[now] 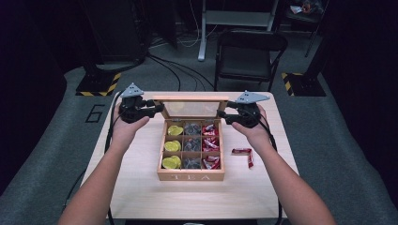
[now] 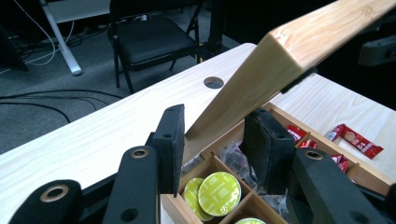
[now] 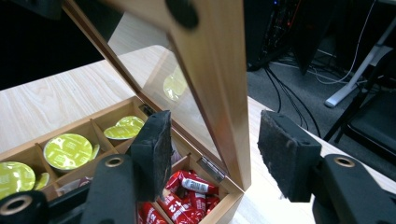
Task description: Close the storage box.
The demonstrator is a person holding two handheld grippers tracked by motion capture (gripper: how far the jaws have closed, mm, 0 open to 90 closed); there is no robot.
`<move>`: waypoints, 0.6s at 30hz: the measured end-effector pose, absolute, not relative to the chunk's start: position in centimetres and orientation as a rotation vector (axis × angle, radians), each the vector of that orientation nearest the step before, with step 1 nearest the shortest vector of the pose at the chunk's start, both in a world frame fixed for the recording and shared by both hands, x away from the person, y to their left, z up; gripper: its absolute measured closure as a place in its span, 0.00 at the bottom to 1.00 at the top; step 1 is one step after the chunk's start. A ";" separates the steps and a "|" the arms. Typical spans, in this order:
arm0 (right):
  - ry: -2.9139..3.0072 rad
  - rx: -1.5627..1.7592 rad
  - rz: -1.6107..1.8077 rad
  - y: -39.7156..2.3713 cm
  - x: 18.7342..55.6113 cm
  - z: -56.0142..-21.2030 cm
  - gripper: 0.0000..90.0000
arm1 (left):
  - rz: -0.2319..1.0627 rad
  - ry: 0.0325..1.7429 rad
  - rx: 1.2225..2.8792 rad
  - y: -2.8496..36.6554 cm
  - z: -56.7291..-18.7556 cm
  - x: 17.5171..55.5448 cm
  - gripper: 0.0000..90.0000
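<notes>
Wooden lid (image 1: 190, 99) between raised hands (image 1: 126, 126)

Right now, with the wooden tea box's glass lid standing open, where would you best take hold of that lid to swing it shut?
Grip the glass-paned wooden lid by its side rails, coming in from each end. The frame there is flat, narrow wood that fits between the pads, unlike the glass. The left tool already clamps one rail; the right tool straddles the other, not pressing.

Both bare forearms are stretched forward from the near edge, elbows apart, wrists level. The left tongs (image 1: 157, 107) are held in the left hand (image 1: 126, 123), pointed inward to the right, pads pressed close together. The right tongs (image 1: 222, 115) are held in the right hand (image 1: 251, 127), pointed inward to the left, jaws standing apart.
</notes>
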State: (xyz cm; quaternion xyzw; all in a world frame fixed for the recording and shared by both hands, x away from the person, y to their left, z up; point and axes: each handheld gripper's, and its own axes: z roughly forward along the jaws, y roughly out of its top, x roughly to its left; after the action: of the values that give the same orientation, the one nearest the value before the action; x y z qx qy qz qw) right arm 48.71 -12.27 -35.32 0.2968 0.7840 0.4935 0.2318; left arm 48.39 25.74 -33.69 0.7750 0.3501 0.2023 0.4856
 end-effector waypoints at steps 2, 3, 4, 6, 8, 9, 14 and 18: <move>2.152 0.813 1.364 -12.3 48.5 -35.0 0.50 | 0.491 0.851 1.892 25.7 -33.7 48.2 0.66; 2.149 0.809 1.366 -12.3 48.4 -34.8 0.50 | 0.494 0.852 1.888 25.7 -33.8 48.1 0.66; 2.149 0.807 1.364 -12.3 48.3 -34.7 0.51 | 0.494 0.850 1.893 25.7 -33.8 48.0 0.66; 2.152 0.793 1.357 -12.3 47.9 -34.4 0.53 | 0.487 0.849 1.896 25.7 -33.9 47.8 0.65; 2.162 0.796 1.344 -12.2 47.7 -34.2 0.54 | 0.491 0.846 1.894 25.7 -34.1 47.6 0.65; 2.168 0.806 1.339 -12.2 47.6 -34.1 0.54 | 0.490 0.844 1.898 25.8 -34.1 47.6 0.65; 2.185 0.804 1.349 -12.2 47.4 -33.7 0.56 | 0.484 0.840 1.905 25.8 -34.3 47.1 0.65; 2.216 0.785 1.347 -12.3 47.1 -33.5 0.62 | 0.480 0.840 1.900 25.8 -34.6 46.8 0.64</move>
State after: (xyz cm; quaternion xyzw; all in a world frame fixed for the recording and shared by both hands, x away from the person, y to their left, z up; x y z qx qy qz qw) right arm 47.12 -12.29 -33.47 0.2829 0.7988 0.4857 0.2144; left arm 46.79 25.79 -34.55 0.7799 0.3450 0.1971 0.4835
